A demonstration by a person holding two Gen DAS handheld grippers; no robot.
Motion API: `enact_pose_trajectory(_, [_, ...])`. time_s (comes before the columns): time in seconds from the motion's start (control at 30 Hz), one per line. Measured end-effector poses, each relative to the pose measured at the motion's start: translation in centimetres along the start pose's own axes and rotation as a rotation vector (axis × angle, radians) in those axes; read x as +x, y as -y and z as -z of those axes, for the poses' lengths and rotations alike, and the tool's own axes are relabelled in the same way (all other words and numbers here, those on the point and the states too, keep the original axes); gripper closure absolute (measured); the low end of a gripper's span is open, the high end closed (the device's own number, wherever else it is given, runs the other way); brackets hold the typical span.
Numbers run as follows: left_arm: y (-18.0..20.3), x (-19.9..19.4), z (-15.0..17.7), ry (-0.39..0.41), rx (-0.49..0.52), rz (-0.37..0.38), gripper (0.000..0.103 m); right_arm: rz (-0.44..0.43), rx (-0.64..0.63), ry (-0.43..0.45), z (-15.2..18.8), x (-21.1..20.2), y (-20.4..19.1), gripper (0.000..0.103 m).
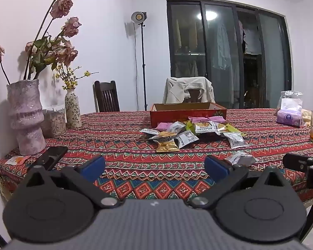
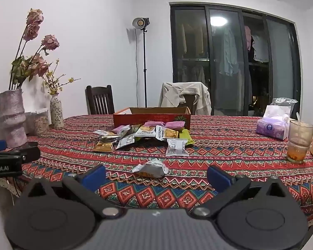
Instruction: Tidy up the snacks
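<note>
Both tools, left tool (image 1: 154, 166) and right tool (image 2: 156, 174), gape wide, empty. Snack packets (image 1: 189, 134) piled on desk (image 1: 135, 156) before cardboard box (image 1: 187, 109); stray packet (image 2: 151, 168) nearest right tool: pinch it flat first.

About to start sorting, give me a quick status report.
Left gripper and right gripper open, empty. Snack packets loose beside cardboard box. One stray packet nearest. Nothing blocking.

my right gripper (image 2: 155, 176) hangs with its jaws wide apart and nothing between them, low over the patterned tablecloth (image 2: 219, 156). i see one crumpled snack packet (image 2: 151, 168) lying alone just ahead, apart from the snack pile (image 2: 144, 136) that sits before the red cardboard box (image 2: 123, 120).
</note>
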State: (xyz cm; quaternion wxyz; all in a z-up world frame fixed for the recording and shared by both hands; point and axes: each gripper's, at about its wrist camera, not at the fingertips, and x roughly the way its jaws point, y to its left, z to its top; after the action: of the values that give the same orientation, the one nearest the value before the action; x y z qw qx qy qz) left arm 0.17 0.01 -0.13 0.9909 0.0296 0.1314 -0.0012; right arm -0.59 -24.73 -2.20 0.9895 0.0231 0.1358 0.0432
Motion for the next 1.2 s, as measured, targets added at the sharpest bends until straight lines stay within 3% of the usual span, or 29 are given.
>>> enact_pose_trajectory(1.2, [0.37,-0.17,0.0,0.001,0.011,0.008,0.0,0.0,-0.016,-0.007,-0.19,0.16,-0.23,0.0])
